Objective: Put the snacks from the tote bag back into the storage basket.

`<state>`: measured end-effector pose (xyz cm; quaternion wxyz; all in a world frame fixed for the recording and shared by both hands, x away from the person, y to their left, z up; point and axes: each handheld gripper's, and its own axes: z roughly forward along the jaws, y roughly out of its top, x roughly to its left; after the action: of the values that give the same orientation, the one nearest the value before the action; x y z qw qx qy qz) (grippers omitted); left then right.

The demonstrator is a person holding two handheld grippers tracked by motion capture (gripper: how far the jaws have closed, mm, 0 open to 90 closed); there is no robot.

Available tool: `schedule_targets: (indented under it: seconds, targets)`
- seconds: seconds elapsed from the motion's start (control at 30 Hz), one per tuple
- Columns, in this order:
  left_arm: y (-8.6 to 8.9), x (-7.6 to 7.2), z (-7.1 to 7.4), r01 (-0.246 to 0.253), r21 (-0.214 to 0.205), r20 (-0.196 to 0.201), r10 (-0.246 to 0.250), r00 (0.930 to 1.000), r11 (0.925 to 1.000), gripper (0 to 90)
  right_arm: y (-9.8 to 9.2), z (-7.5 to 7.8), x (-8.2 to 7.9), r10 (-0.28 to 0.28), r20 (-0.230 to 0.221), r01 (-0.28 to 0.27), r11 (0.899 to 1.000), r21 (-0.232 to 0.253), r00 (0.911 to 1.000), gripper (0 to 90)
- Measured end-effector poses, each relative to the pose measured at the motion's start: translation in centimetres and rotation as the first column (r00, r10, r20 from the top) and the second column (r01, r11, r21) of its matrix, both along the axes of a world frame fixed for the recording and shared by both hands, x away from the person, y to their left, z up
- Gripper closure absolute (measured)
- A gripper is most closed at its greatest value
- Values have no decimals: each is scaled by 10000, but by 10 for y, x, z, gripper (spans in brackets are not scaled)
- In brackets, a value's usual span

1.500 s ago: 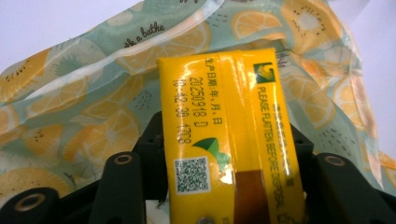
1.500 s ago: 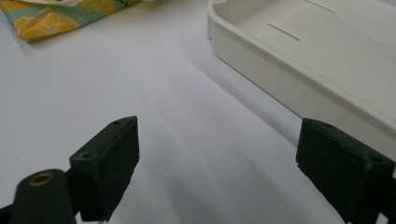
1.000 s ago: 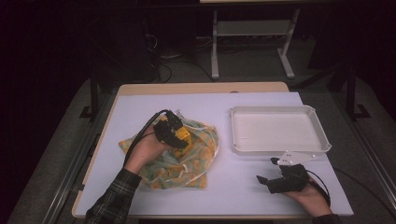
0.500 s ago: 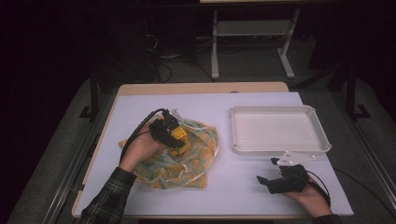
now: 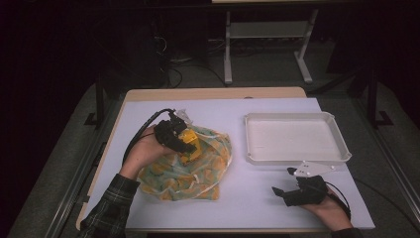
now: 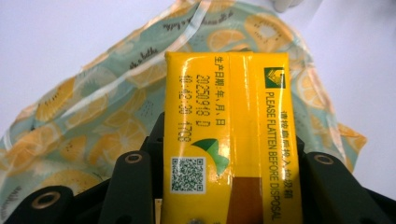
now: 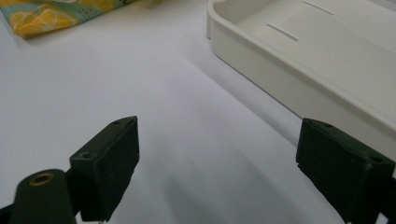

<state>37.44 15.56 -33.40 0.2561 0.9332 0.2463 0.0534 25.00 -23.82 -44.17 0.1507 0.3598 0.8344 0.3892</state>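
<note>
Yellow drink carton (image 6: 229,135) clamped in the left gripper (image 5: 185,146), held over a fruit-print bag.

Left gripper's black jaws press on both sides of the carton, whose printed face with a QR code and the words "please flatten before disposal" fills the middle of the left gripper view. Beneath it, the translucent drawstring bag (image 5: 198,171) patterned with orange slices lies crumpled on the white table (image 5: 237,119). Right gripper (image 5: 285,186) rests on the table near the front edge, jaws spread wide with nothing between them, just in front of the empty white tray (image 5: 297,158), well apart from the bag.
</note>
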Motion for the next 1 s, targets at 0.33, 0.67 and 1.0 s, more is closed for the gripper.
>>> schedule_targets:
  seconds: [0.33,0.67,1.0]
  targets:
    - [-11,-1,16,518,-146,177,-515,9985,9986,539,0,0,-1,51,0,-51,10000,26,10000,130]
    - [-28,-1,28,989,-307,284,-980,9948,9946,539,0,-1,0,114,108,-115,9999,41,9999,130]
    - [-44,1,39,1201,-566,501,-1173,9918,9912,539,0,0,-2,162,149,-163,9998,128,9998,130]
